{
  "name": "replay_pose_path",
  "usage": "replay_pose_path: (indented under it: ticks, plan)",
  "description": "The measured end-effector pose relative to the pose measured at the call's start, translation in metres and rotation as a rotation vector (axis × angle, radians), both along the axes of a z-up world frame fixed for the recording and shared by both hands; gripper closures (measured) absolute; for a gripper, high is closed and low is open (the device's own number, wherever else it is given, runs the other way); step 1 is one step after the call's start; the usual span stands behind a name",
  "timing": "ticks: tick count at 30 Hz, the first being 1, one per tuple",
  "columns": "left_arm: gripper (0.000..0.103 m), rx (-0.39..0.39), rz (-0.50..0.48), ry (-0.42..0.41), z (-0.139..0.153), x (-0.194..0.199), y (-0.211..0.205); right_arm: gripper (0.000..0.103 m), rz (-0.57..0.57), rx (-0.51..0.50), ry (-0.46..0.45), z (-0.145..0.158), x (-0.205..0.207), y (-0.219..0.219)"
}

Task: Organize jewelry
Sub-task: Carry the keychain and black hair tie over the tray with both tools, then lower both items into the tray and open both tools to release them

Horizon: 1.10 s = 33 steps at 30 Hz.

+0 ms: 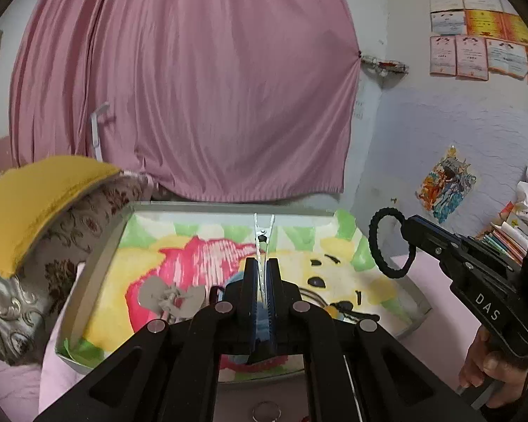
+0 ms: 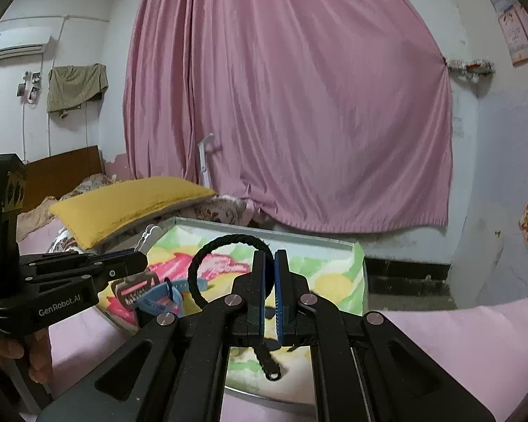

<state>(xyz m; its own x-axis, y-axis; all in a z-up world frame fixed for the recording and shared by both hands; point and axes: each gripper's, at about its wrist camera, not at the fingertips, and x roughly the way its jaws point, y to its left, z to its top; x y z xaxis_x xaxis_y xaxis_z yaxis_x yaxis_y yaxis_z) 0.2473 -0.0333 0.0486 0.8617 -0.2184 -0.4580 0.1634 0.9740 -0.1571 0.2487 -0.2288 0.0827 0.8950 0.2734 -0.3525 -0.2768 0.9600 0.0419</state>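
Observation:
My left gripper (image 1: pixel 263 263) is shut on a silver hair clip (image 1: pixel 263 235) that sticks up past the fingertips, above the metal tray (image 1: pixel 95 263) lined with a cartoon cloth. My right gripper (image 2: pixel 270 260) is shut on a black braided bracelet (image 2: pixel 207 256), held over the tray (image 2: pixel 264 232); it also shows in the left wrist view (image 1: pixel 380 242), at the tip of the right gripper (image 1: pixel 410 227). A grey bow clip (image 1: pixel 169 295) lies on the tray. A blue watch-like band (image 2: pixel 165 293) and a toothed claw clip (image 2: pixel 133 290) lie there too. The left gripper (image 2: pixel 142 258) appears at left in the right wrist view.
The tray sits on a pink bedsheet (image 2: pixel 440 334). A yellow pillow (image 1: pixel 28 204) on a floral quilt (image 1: pixel 52 256) lies left of the tray. A pink curtain (image 1: pixel 193 88) hangs behind. Books (image 1: pixel 507 239) are stacked at the right.

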Motion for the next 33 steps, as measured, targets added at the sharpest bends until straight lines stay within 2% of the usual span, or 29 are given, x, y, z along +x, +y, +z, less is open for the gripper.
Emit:
replay_pose_path:
  ticks: [8, 18, 30, 33]
  plan:
    - [0.098, -0.003, -0.001, 0.1, -0.013, 0.011, 0.002, 0.099, 0.028, 0.046, 0.156, -0.021, 0.018, -0.01]
    - [0.098, 0.023, -0.009, 0.163, -0.023, 0.016, 0.0, 0.099, 0.071, 0.064, 0.333, -0.056, 0.037, -0.011]
    - [0.098, 0.008, -0.015, 0.162, -0.023, 0.016, 0.002, 0.098, 0.08, 0.056, 0.384, -0.065, 0.043, -0.005]
    - [0.092, 0.003, -0.009, 0.161, -0.022, 0.015, 0.004, 0.098, 0.078, 0.055, 0.385, -0.065, 0.042, -0.005]
